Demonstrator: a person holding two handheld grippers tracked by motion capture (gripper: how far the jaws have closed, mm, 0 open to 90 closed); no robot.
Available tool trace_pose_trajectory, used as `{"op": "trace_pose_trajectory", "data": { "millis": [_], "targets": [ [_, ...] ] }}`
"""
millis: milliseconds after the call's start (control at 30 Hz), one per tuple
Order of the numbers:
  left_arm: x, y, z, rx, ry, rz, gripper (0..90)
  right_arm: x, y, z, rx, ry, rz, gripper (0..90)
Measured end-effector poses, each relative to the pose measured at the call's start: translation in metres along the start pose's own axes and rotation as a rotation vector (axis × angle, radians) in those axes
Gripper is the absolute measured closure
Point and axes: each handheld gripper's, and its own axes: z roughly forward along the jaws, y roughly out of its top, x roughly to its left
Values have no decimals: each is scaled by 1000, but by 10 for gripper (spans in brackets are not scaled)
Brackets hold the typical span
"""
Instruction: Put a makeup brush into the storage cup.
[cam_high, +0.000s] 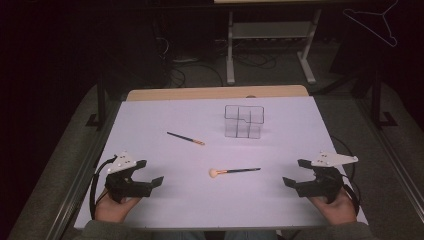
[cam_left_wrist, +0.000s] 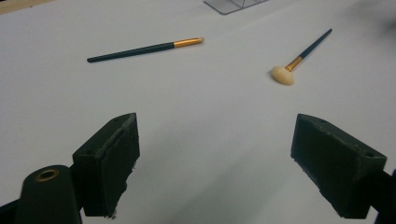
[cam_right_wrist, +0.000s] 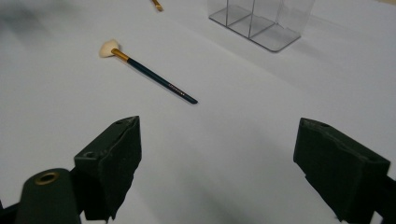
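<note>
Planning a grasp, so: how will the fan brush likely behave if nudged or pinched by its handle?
The fan brush lies flat, and its slim round handle looks apt to roll when nudged. It looks thin and probably light, so pinching it off the table may be fiddly. Its pale, soft-looking bristles would likely bend.

Your left gripper and right gripper are black with blocky jaws, each topped by a grey three-cornered plate, trailing black cable; your sleeves look grey.

White table, clear organizer, two dark teal brushes with gold ferrules, one cream-tipped, the other thin, black grippers.
</note>
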Motion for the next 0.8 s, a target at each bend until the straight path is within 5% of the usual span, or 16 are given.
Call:
{"op": "trace_pose_trajectory", "data": {
  "millis": [533,800],
  "targets": [
    [6,2,3,9,-34,3,157,-3,3,-2,-21,-7,17,142],
    [18,29,1,24,-52,66,161,-2,4,3,-5,3,17,142]
  ]
}}
